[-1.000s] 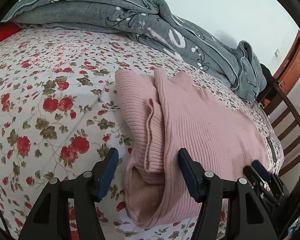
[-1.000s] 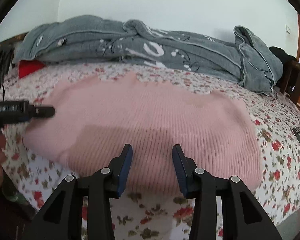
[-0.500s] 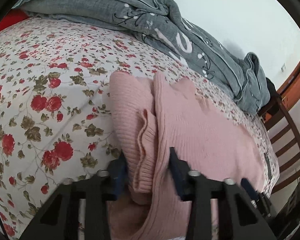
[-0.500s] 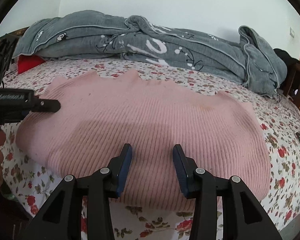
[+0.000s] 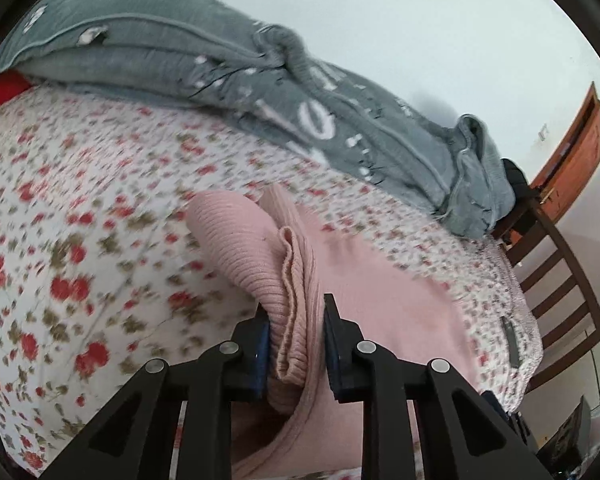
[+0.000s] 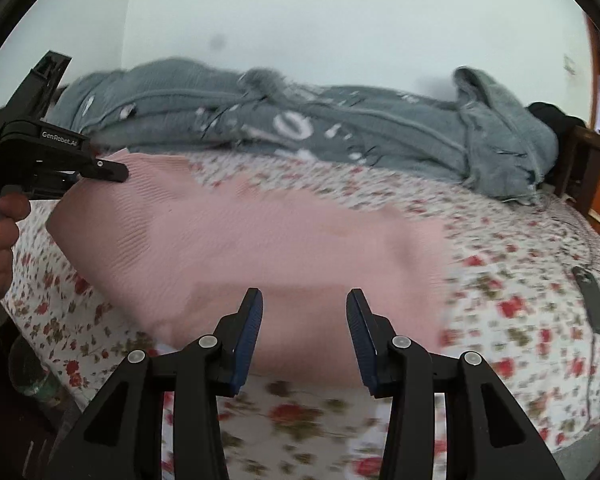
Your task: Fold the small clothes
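Note:
A pink ribbed knit sweater lies spread on the floral bedsheet. My left gripper is shut on the sweater's bunched left edge and lifts it off the sheet; it also shows in the right wrist view at the sweater's raised left end. My right gripper is open and empty, its fingers hovering over the sweater's near edge.
A grey blanket is heaped along the back of the bed. A wooden chair and a brown door stand at the right. A dark flat object lies on the sheet at the right.
My left gripper closed on the sweater's folded left edge and raised it. My right gripper stayed open and rose slightly; the views are motion-blurred.

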### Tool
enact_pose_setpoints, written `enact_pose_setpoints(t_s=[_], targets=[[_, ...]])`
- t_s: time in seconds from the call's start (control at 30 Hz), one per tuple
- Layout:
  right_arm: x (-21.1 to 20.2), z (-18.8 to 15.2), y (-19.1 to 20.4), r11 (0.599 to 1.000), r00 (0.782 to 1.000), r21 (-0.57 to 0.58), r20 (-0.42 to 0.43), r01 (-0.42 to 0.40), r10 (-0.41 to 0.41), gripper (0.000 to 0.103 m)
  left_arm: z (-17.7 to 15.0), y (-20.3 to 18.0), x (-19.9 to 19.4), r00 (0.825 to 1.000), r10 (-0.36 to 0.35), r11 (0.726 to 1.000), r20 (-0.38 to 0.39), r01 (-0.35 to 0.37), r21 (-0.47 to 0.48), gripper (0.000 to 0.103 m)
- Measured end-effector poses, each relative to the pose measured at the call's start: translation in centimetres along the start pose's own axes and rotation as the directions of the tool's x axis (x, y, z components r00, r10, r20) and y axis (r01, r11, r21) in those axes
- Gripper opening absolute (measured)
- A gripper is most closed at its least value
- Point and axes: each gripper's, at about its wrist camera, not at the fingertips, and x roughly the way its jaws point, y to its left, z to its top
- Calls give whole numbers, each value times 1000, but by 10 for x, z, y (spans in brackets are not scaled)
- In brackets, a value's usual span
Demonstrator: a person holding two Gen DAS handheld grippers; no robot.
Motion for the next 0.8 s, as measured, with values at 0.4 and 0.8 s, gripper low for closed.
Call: enact_pose_setpoints(t_s=[0.4,0.8], targets=[[-30,-24,-110,979,996,183,11,86,-90,43,-14,-143,22,999,-36,977,-36,43,209,20],[-52,-55,-154,967,990,214,-44,139,-133,43,-90,-235,108,963,13,918,-269,95,384,26]])
